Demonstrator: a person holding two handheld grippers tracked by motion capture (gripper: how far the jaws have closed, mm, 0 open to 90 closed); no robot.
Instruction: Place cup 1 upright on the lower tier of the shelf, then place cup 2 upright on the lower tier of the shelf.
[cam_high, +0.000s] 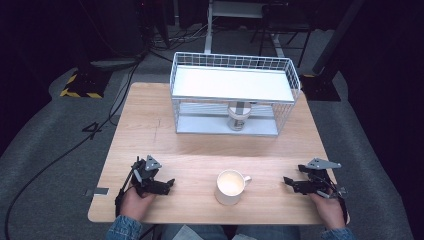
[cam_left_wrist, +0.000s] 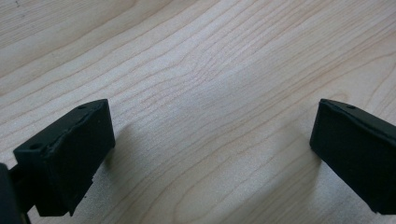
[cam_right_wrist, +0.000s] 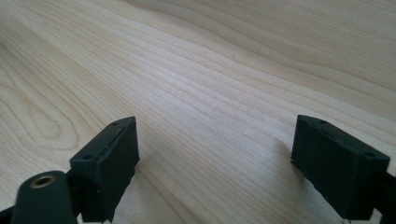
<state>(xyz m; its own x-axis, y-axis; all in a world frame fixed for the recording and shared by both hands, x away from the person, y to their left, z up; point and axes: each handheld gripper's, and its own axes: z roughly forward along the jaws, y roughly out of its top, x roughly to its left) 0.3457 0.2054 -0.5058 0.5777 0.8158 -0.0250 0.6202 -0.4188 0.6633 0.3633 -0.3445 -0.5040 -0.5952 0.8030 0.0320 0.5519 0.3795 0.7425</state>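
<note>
A white mug (cam_high: 230, 187) stands upright near the front edge of the wooden table (cam_high: 200, 145), its handle turned to the right. My left gripper (cam_high: 169, 184) rests low on the table to the mug's left, open, with bare wood between its jaws (cam_left_wrist: 212, 135). To the mug's right my right gripper (cam_high: 287, 181) also sits low and open, nothing between its jaws (cam_right_wrist: 215, 144). A white wire rack (cam_high: 234, 92) with two shelves stands at the back of the table. A small pale cup-like object (cam_high: 238, 116) sits on its lower shelf.
Beyond the table lie a grey floor, cables (cam_high: 65, 150) and dark stands. A yellow-black striped base (cam_high: 80, 85) is at the back left. Bare wood stretches between the rack and the mug.
</note>
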